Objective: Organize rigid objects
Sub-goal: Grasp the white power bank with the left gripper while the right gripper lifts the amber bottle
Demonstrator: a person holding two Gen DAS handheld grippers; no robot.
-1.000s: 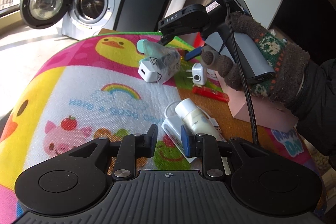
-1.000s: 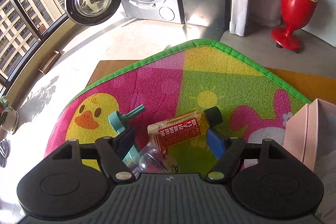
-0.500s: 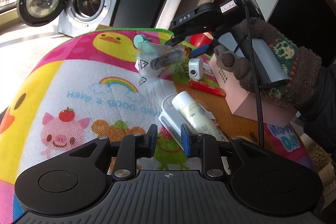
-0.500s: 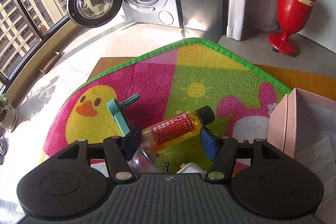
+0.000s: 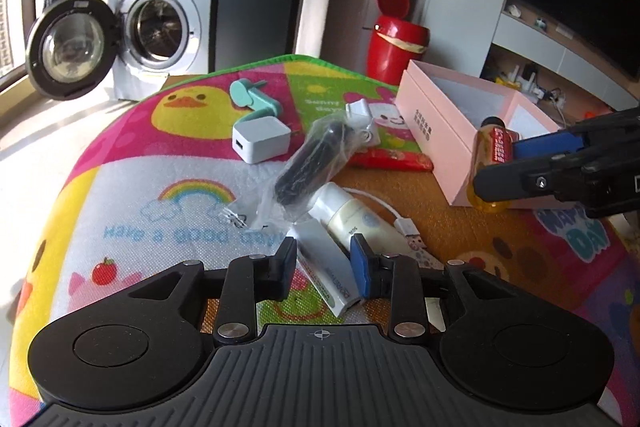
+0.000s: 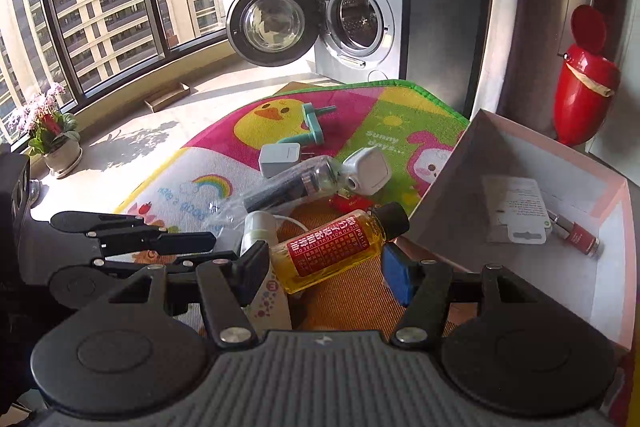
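My right gripper (image 6: 326, 261) is shut on a yellow oil bottle (image 6: 332, 251) with a red label and black cap, held in the air beside the open pink box (image 6: 532, 163). In the left wrist view the bottle (image 5: 494, 163) and right gripper (image 5: 516, 163) hang by the box's near wall (image 5: 436, 147). My left gripper (image 5: 323, 259) is open and empty, low over a white tube (image 5: 352, 215) and a white stick (image 5: 328, 275). A black item in a clear bag (image 5: 316, 159), a white charger (image 5: 260, 141) and a white plug (image 5: 362, 121) lie on the mat.
A teal hook (image 5: 256, 101) and a red packet (image 5: 392, 159) lie on the cartoon play mat (image 5: 132, 187). The box holds a paper card (image 6: 516, 209) and a small red bottle (image 6: 576, 233). A washing machine (image 5: 160, 27) and red bin (image 5: 394, 45) stand behind.
My right gripper lifted the yellow bottle and carried it right to the pink box. The bagged black item dropped back onto the mat. My left gripper stayed low and open.
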